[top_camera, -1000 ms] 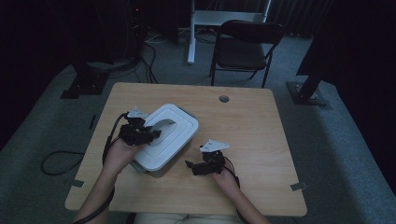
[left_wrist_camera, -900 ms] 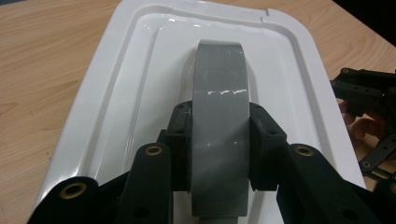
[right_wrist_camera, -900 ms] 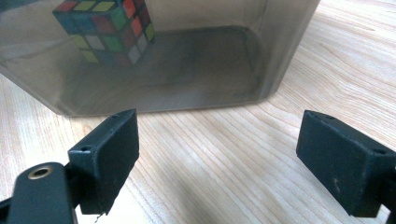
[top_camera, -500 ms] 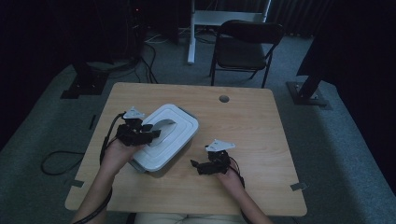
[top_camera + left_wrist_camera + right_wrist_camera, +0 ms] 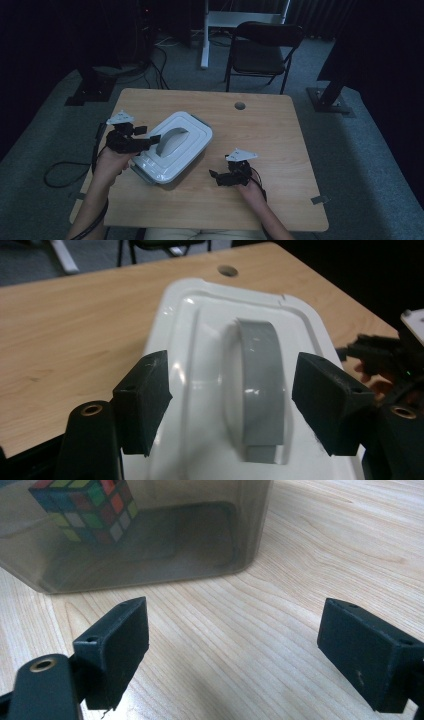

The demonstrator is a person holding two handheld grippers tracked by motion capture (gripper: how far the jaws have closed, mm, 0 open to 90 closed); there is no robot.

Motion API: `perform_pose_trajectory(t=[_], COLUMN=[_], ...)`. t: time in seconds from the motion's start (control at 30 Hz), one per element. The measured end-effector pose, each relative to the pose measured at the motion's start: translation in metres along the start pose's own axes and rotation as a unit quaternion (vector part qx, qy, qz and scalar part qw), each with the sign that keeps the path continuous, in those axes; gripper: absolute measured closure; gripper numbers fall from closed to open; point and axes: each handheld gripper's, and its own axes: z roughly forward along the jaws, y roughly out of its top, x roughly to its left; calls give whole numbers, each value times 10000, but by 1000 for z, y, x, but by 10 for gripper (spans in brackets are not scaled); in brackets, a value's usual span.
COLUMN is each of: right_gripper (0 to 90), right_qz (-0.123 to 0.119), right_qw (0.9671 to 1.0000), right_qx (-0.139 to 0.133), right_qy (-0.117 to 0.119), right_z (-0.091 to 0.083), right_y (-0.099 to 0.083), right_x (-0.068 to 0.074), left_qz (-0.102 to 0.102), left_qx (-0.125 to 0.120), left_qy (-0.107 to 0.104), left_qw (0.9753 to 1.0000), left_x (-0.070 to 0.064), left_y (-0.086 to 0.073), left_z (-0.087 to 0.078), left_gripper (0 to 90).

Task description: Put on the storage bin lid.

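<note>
Black jaws of the left gripper (image 5: pixel 227 405) stand wide apart over the white lid (image 5: pixel 176 141), one on each side of its grey handle (image 5: pixel 260 385) and, as far as the dim high view lets me judge, not touching it. That handle runs along the lid's long axis, which points from the person's near-left corner toward the far right of the wooden table (image 5: pixel 280 130). If the jaws close off-centre, the arched handle could slip out and the box (image 5: pixel 150 535) skid, jolting the colour cube (image 5: pixel 85 505) inside. Near the box, the right gripper (image 5: pixel 235 650) rests low, its jaws also wide with nothing between them.
</note>
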Motion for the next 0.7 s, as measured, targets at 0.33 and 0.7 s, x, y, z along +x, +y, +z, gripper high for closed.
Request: perform_pose_trajectory(t=[0.33, 0.7], right_gripper=[128, 128], right_qz=[-89, -159], right_qw=[9999, 9998], right_qx=[37, 33], right_qy=[64, 116], right_z=[3, 2], right_y=[1, 3], right_x=[5, 11], left_qz=[-265, -298], left_qx=[-360, -567], left_qy=[293, 1049], left_qw=[9986, 9924], left_x=[31, 88], left_y=[-6, -40], left_z=[-13, 7], left_gripper=[59, 19])
